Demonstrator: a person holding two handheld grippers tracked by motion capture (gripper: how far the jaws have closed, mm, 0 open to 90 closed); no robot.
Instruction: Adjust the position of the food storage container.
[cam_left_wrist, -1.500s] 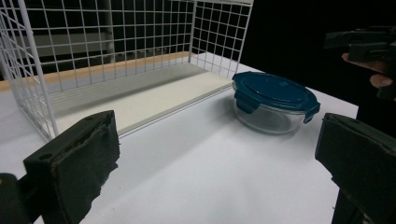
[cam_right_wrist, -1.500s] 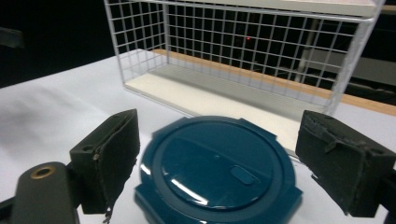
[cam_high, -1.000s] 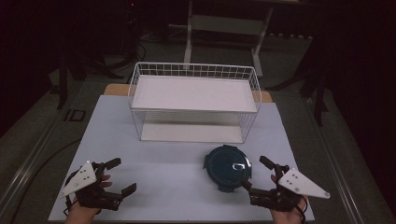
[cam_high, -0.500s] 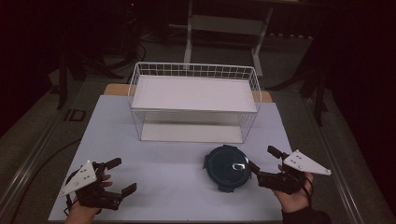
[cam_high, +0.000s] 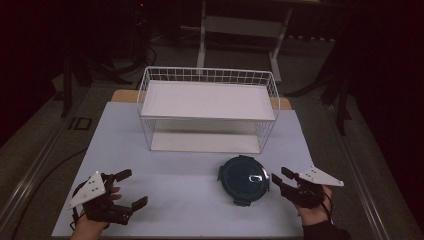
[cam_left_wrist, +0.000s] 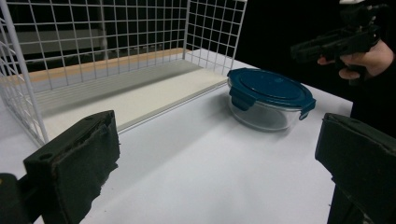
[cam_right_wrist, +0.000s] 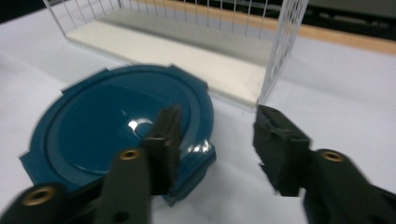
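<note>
My left gripper (cam_high: 127, 189) rests near the front left corner of the white table (cam_high: 180, 165), its fingers (cam_left_wrist: 74, 161) spread wide and holding nothing. My right gripper (cam_high: 279, 178) has its fingers (cam_right_wrist: 163, 140) parted and empty, just beside the round glass container with the dark teal clip lid (cam_high: 244, 178). The left gripper view shows the container's clear wall; the high view shows it before the white wire basket (cam_high: 207, 107).
</note>
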